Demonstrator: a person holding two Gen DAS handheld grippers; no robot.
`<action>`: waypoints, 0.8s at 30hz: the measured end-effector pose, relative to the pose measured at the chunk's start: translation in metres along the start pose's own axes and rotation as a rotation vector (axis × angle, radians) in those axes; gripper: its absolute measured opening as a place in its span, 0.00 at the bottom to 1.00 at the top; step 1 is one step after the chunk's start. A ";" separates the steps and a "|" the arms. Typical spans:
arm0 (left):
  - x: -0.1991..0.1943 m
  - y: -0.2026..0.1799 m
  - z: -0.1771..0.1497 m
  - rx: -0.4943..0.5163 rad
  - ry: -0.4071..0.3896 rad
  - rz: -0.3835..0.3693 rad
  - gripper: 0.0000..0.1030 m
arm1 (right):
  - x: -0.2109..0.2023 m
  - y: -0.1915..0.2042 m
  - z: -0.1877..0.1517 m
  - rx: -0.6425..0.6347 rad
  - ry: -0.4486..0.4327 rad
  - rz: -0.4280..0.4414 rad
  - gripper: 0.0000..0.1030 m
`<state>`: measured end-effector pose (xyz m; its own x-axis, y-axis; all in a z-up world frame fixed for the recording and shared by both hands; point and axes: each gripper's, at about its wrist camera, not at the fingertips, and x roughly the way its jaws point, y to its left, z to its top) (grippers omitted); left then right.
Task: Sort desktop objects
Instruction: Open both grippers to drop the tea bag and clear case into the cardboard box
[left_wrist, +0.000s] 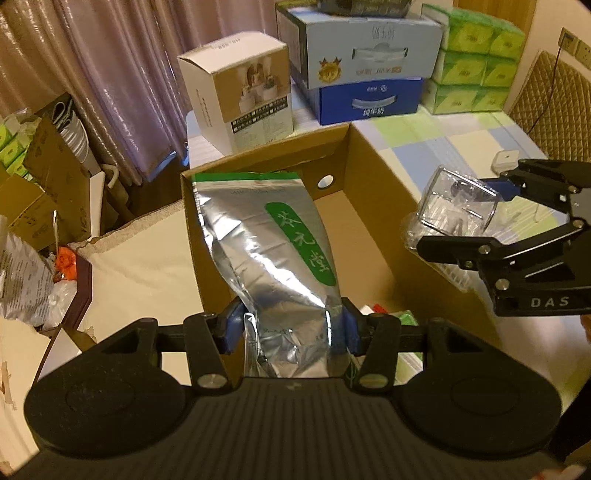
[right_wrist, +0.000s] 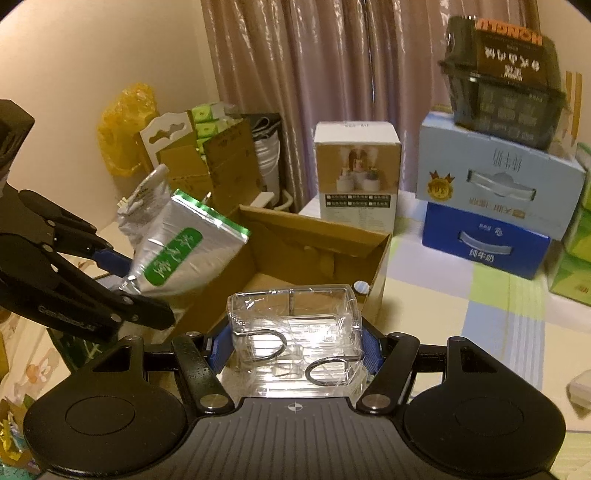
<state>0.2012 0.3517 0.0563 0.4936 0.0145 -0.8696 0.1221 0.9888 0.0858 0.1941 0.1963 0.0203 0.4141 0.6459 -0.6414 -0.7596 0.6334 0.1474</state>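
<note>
My left gripper (left_wrist: 291, 328) is shut on the lower end of a silver foil pouch (left_wrist: 266, 236) with a green label. The pouch hangs over the open brown cardboard box (left_wrist: 373, 192). In the right wrist view the same pouch (right_wrist: 181, 251) and left gripper (right_wrist: 122, 280) sit at the left, above the box's (right_wrist: 317, 229) near-left corner. My right gripper (right_wrist: 293, 343) is shut on a clear plastic box (right_wrist: 295, 328) wrapped in film, just short of the cardboard box's near wall. From the left wrist view, that clear box (left_wrist: 454, 206) and right gripper (left_wrist: 476, 214) are to the right of the cardboard box.
A white product carton (left_wrist: 240, 96) stands behind the cardboard box. Two stacked milk cartons (left_wrist: 369, 74) and green tissue packs (left_wrist: 476, 62) are at the back right, with a dark food tub (right_wrist: 502, 92) on top. Cardboard and bags (left_wrist: 29, 206) clutter the left floor.
</note>
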 end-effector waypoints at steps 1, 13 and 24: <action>0.006 0.001 0.000 0.004 0.004 0.005 0.46 | 0.003 -0.002 0.000 0.001 0.001 0.000 0.62; 0.024 0.020 -0.004 -0.084 -0.047 0.025 0.54 | 0.020 -0.011 -0.003 0.021 0.009 0.004 0.63; 0.006 0.019 -0.018 -0.091 -0.067 0.026 0.58 | 0.023 -0.002 0.005 0.047 -0.036 0.055 0.76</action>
<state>0.1908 0.3730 0.0443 0.5525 0.0338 -0.8328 0.0307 0.9977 0.0609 0.2079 0.2118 0.0084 0.3905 0.6946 -0.6042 -0.7575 0.6154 0.2178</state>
